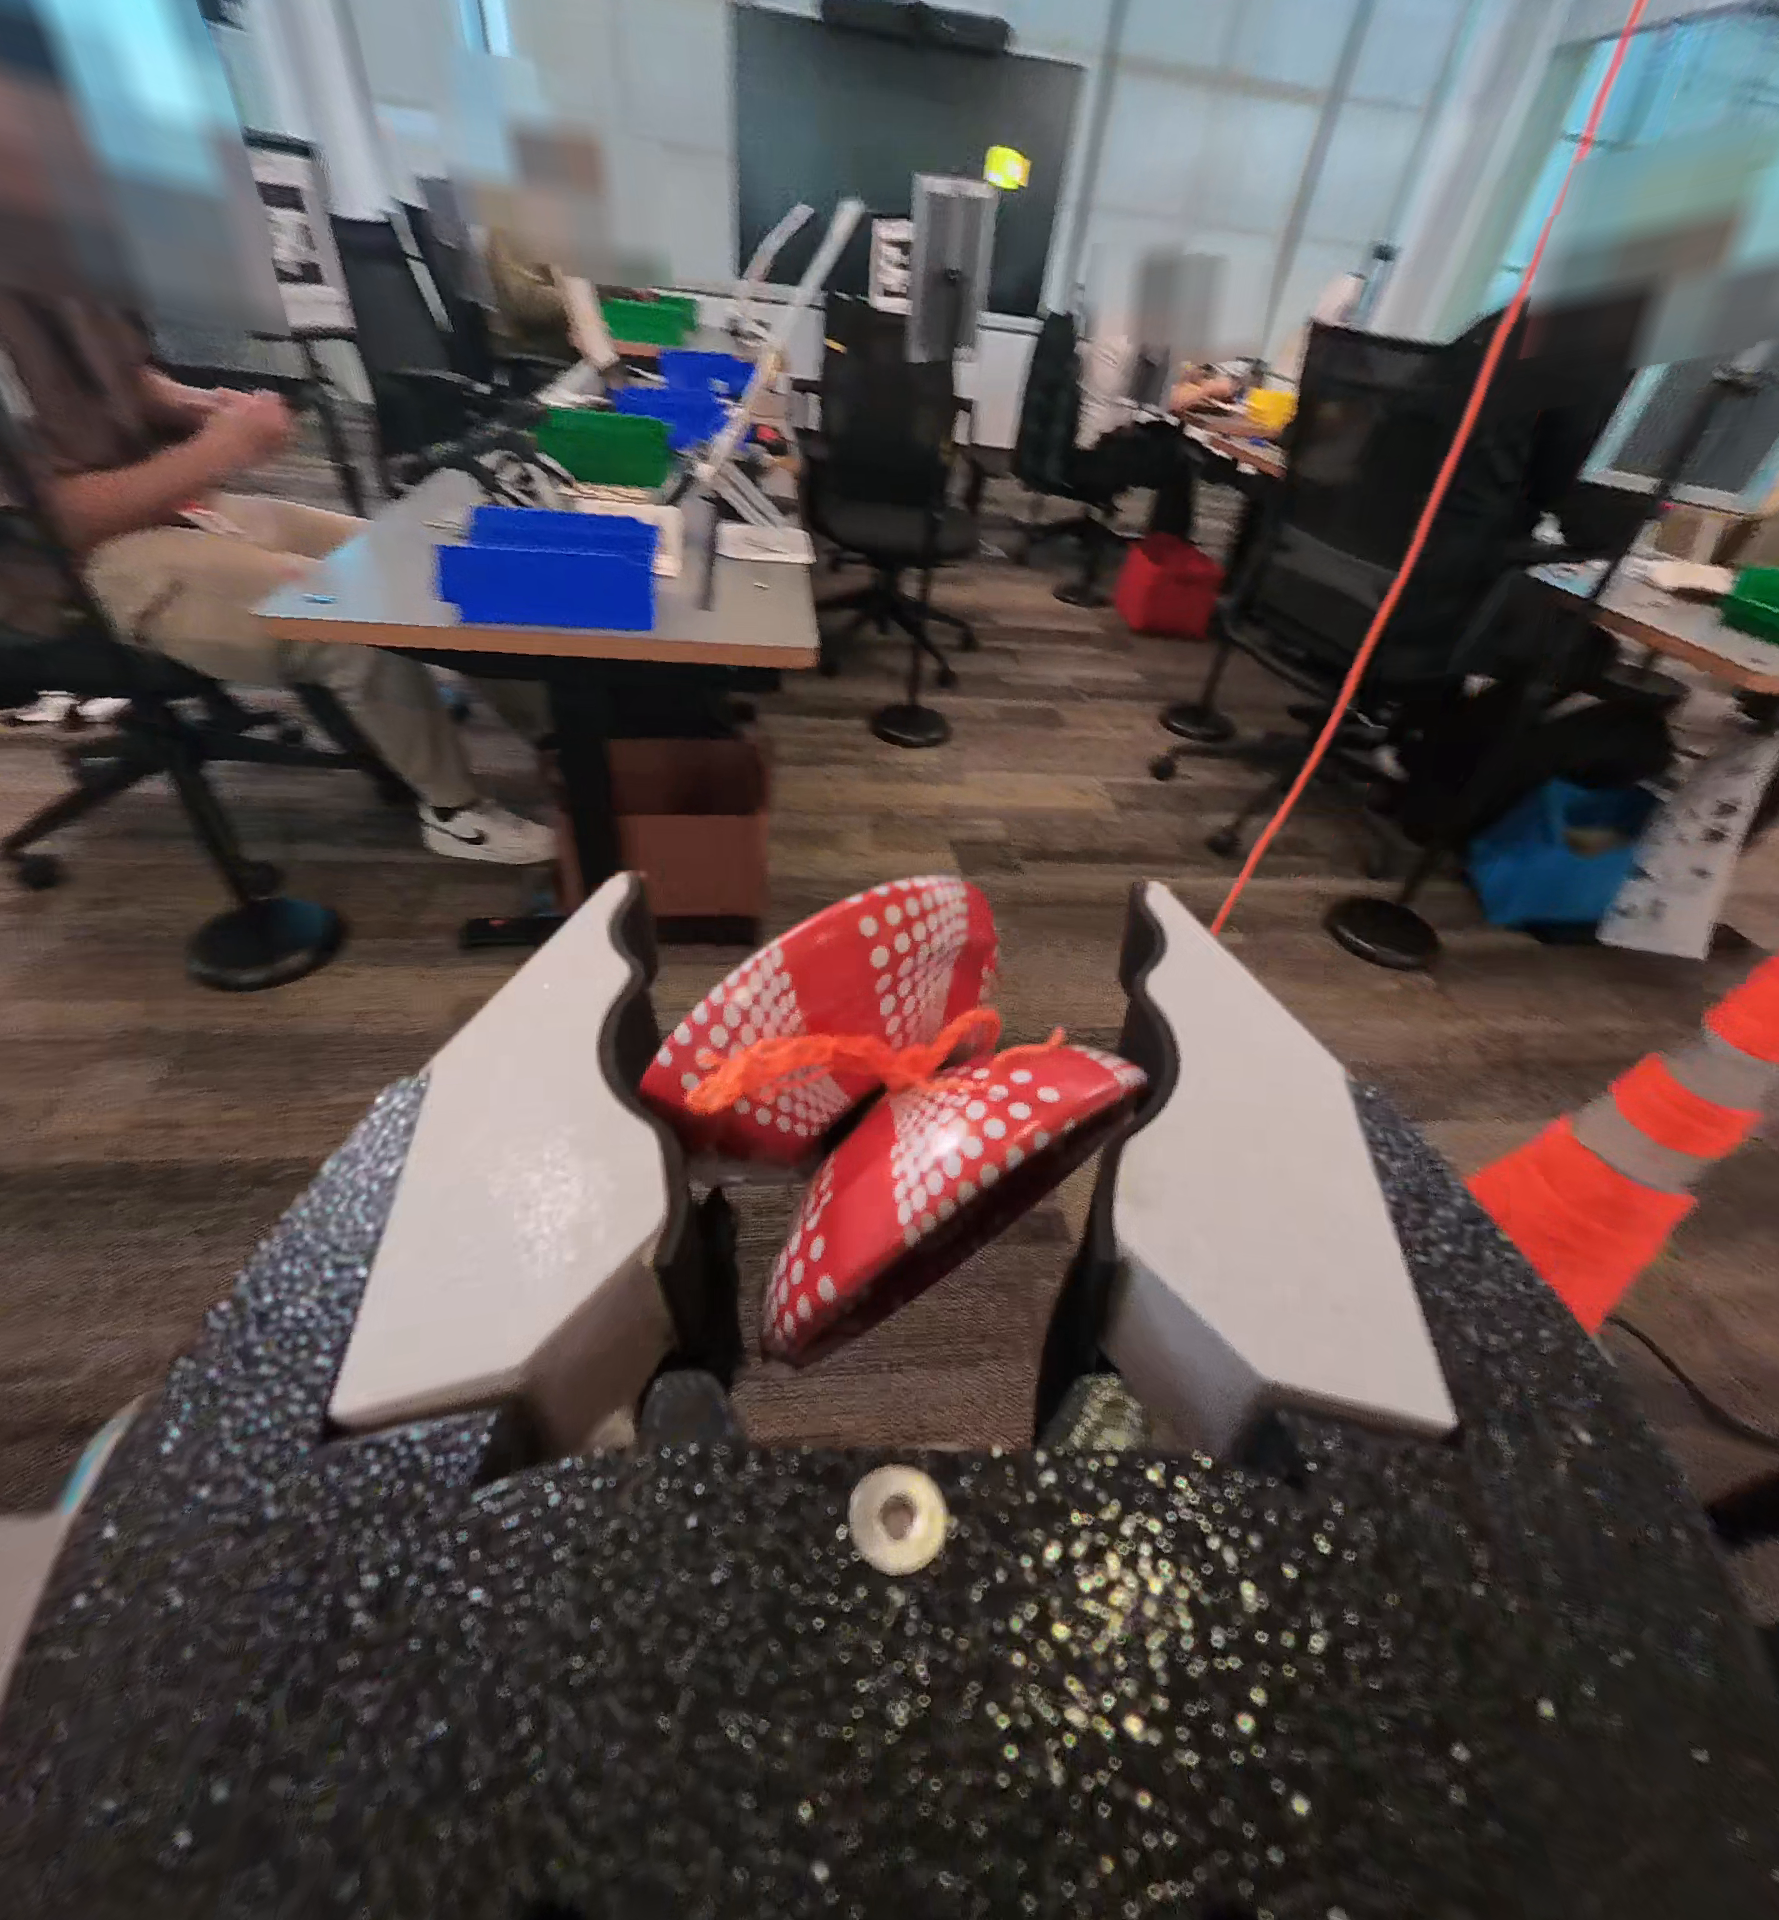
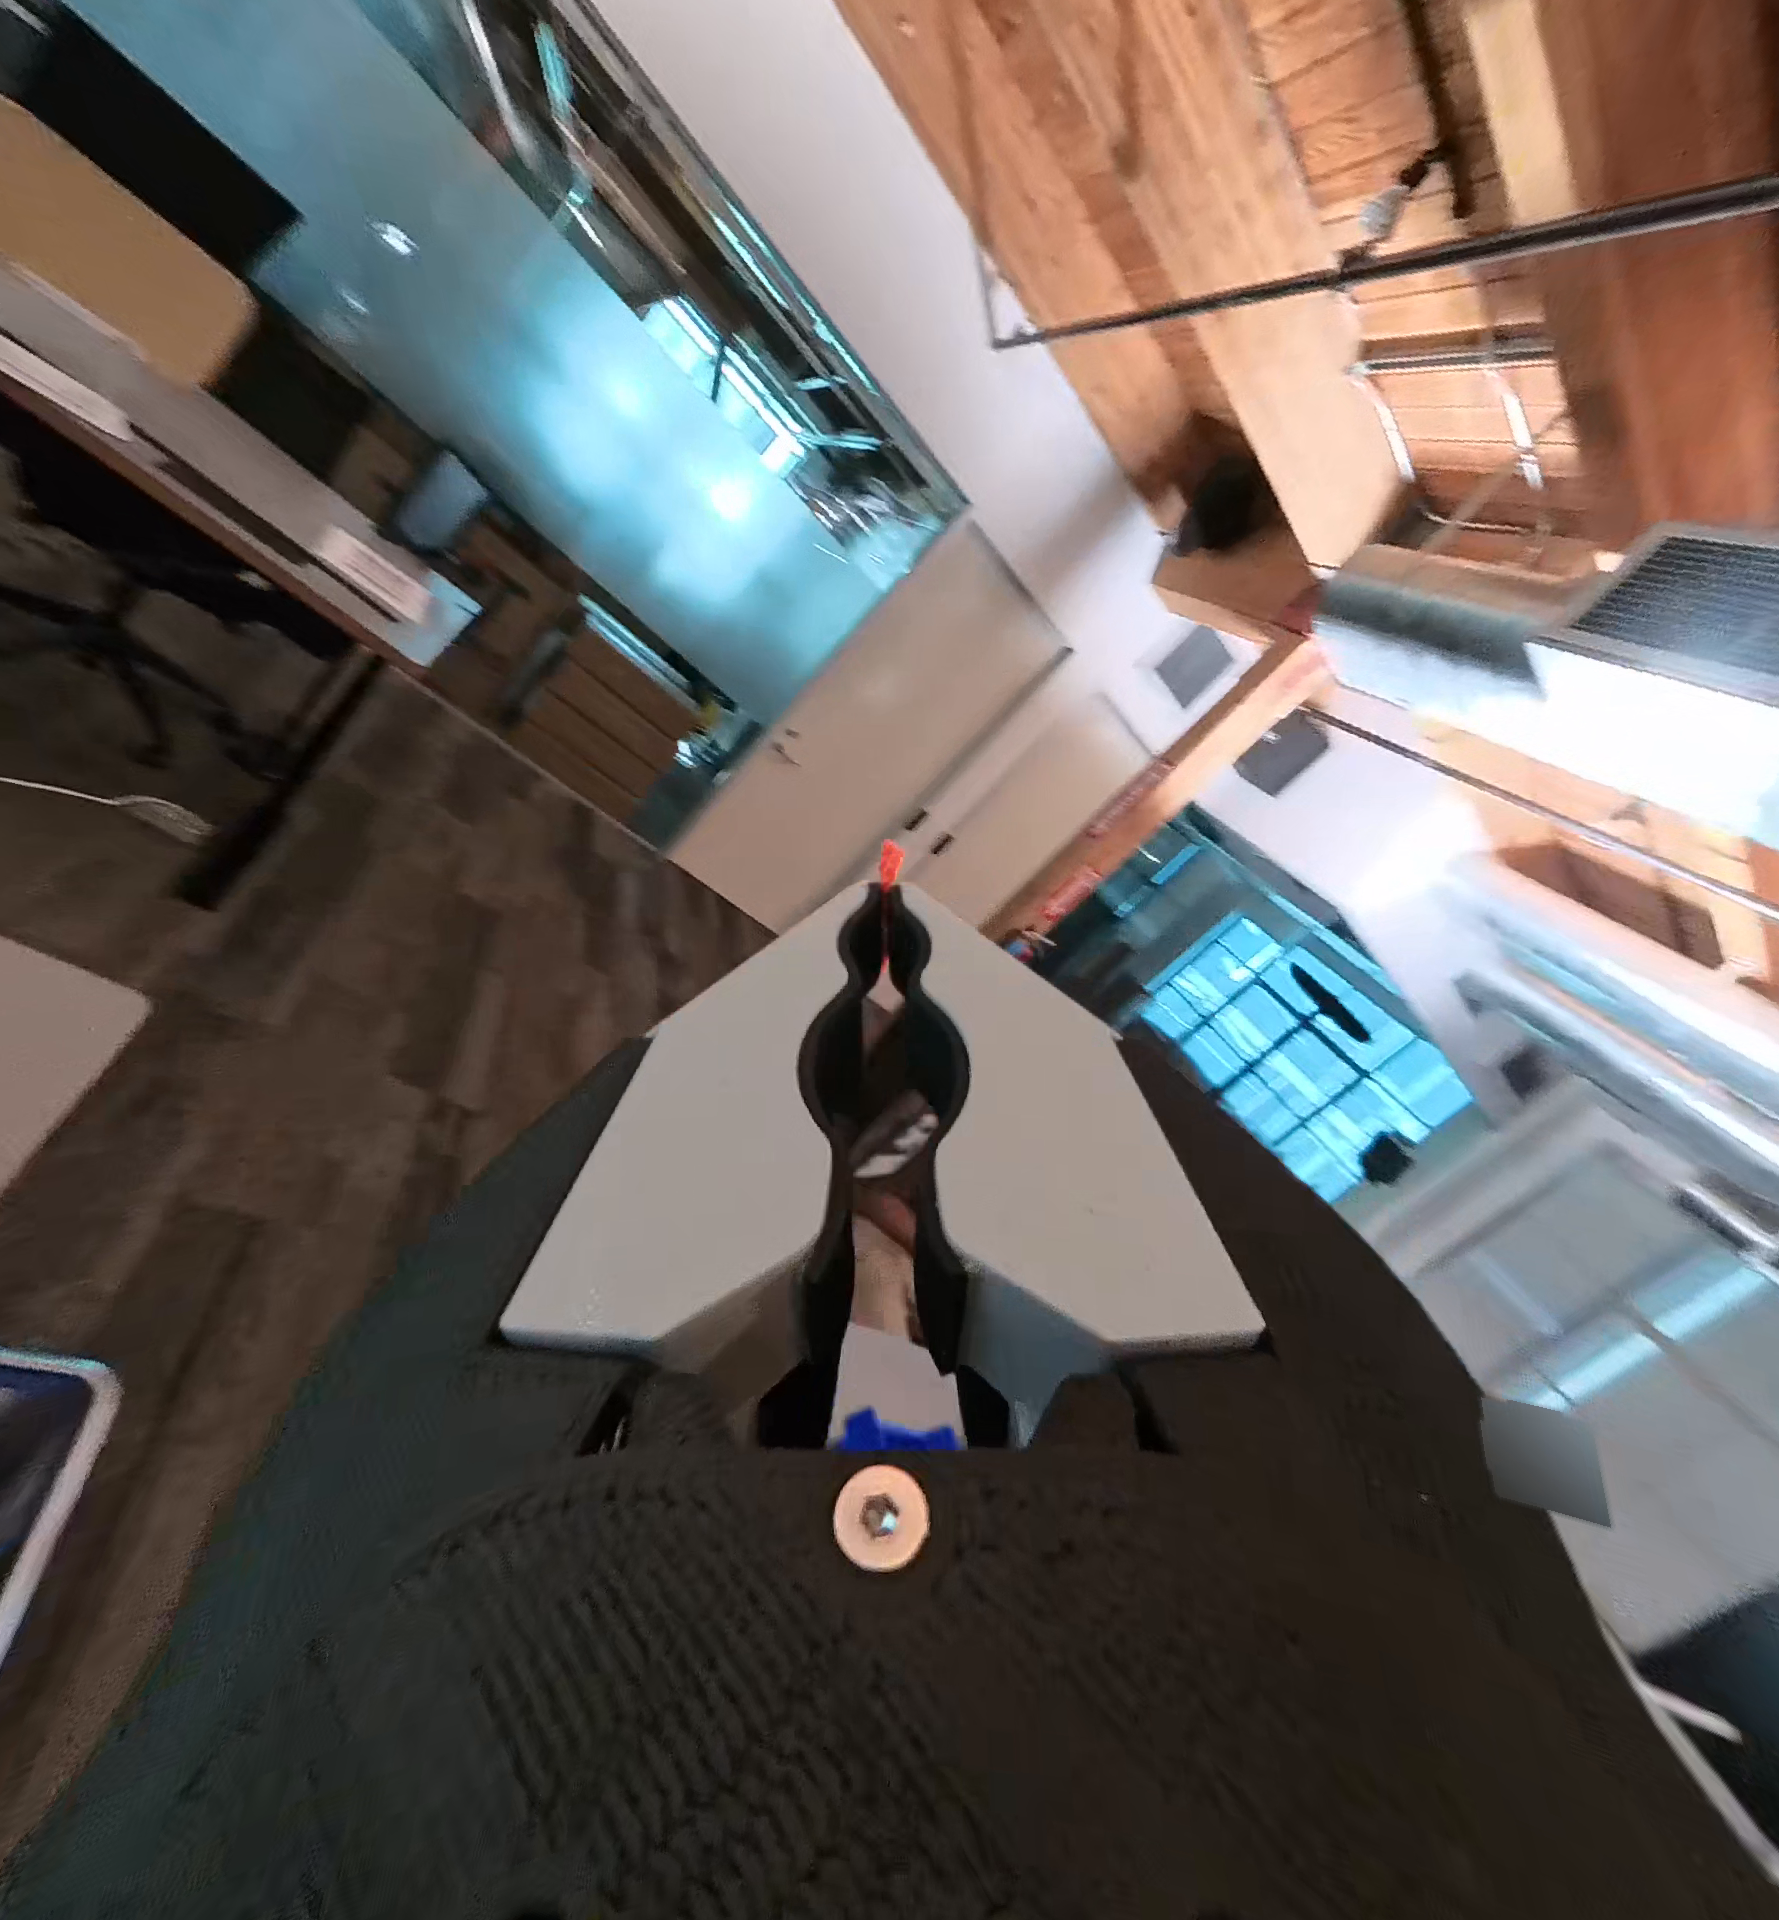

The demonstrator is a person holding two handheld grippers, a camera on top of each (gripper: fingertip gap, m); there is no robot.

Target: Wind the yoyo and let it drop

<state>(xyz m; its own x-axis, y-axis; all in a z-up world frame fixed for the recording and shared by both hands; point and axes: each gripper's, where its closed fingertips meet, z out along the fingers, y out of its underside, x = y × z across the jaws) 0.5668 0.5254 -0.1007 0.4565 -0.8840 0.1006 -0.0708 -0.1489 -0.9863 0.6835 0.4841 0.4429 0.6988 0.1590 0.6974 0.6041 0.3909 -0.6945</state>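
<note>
Left gripper (image 1: pixel 890 1049) clamped across red dotted yoyo (image 1: pixel 864 1091), string (image 1: pixel 1425 540) bunched loose at the axle and running up right; right gripper (image 2: pixel 885 914) pinched shut on the string end. Risk, as a guess: loose loops snag on release and stall the drop, or string slips from the right tips. Yoyo, cone (image 1: pixel 1674 1112), desk (image 1: pixel 552 613) only in left view; pinch only in right.

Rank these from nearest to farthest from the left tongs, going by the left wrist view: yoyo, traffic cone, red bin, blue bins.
1. Yoyo, between the tongs' fingers.
2. Traffic cone, right, on the floor.
3. Blue bins, on the left table.
4. Red bin, on the floor beyond, centre-right.
</note>
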